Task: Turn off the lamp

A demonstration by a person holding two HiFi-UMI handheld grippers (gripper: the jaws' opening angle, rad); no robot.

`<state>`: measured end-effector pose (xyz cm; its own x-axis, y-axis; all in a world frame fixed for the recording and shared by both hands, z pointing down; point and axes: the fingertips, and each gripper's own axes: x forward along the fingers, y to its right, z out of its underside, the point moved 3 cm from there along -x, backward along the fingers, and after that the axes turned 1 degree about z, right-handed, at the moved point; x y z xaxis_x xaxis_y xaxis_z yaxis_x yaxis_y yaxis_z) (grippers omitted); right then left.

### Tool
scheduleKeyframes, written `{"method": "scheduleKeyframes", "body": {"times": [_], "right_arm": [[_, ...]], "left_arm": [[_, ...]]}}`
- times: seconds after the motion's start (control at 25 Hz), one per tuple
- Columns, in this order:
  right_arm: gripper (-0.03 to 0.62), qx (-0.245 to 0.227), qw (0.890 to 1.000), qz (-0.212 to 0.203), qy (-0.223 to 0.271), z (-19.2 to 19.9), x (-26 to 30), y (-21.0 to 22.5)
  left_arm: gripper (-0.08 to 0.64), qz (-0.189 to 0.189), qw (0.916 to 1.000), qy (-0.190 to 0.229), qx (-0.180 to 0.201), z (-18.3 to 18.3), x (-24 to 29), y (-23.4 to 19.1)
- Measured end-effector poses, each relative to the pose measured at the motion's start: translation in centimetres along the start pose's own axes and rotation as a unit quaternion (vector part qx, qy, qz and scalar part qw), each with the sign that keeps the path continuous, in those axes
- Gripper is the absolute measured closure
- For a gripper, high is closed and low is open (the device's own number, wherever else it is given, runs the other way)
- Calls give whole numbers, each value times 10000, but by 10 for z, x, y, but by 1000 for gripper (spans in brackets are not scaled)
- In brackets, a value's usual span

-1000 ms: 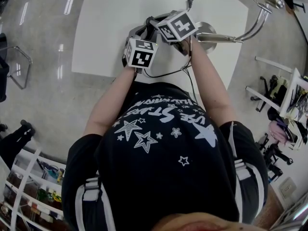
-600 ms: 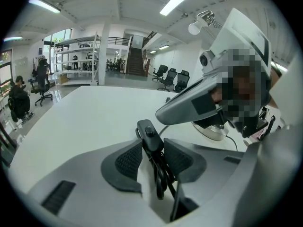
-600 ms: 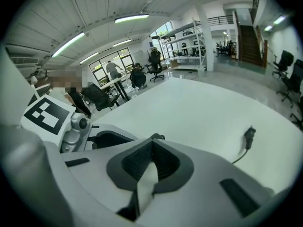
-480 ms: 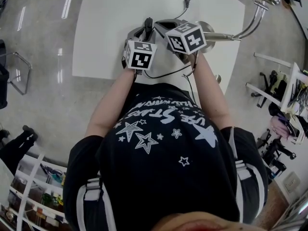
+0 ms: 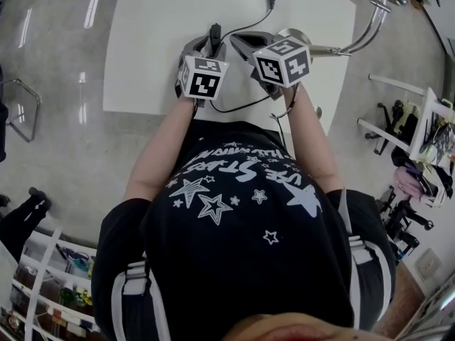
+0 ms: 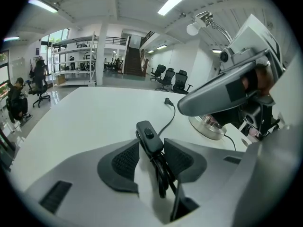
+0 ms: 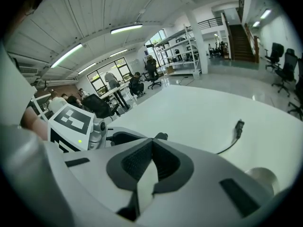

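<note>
The lamp's round metal base stands on the white table, and its curved arm rises to the right. A black cord runs from the plug to a black inline switch. My left gripper is shut on that switch and its cord, with the rocker button facing up. Just right of it, my right gripper is shut with nothing between its pads. In the left gripper view the lamp head shows high at the right and the base lies beyond the switch.
The unplugged plug lies loose on the table far from the edge. A shelf rack stands at bottom left on the floor, and white stands with tools at the right. Office chairs and people sit far off in the room.
My right gripper has drawn back from the switch, to the right and toward the body. The left gripper stays shut on the switch and has shifted slightly.
</note>
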<state>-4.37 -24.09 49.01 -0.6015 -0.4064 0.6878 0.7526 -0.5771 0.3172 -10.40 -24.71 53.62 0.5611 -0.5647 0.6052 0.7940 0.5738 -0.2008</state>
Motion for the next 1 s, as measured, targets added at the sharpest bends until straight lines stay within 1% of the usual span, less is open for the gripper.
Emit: {"method": "scheduleKeyframes", "body": {"times": [0.2, 0.36, 0.48, 0.72, 0.84, 1.0], "right_arm": [[586, 10, 9999, -142, 61, 4, -5, 0], [586, -81, 9992, -367, 121, 8, -7, -7], [586, -197, 9981, -554, 161, 16, -19, -11], [586, -489, 9942, -897, 322, 28, -48, -19], [586, -650, 9914, -1033, 479, 39, -68, -20], [586, -789, 9864, -1225, 758, 45, -93, -21]], "left_arm": [[402, -249, 9996, 93, -17, 0, -11, -1], [402, -670, 9974, 251, -115, 1, -28, -8], [402, -955, 9945, 335, -266, 1, -42, -1], [402, -1515, 9860, 565, -419, 2, -71, 14], [402, -1693, 9810, 812, -495, -3, -81, 37], [402, -1934, 9736, 1115, -468, -9, -94, 66]]}}
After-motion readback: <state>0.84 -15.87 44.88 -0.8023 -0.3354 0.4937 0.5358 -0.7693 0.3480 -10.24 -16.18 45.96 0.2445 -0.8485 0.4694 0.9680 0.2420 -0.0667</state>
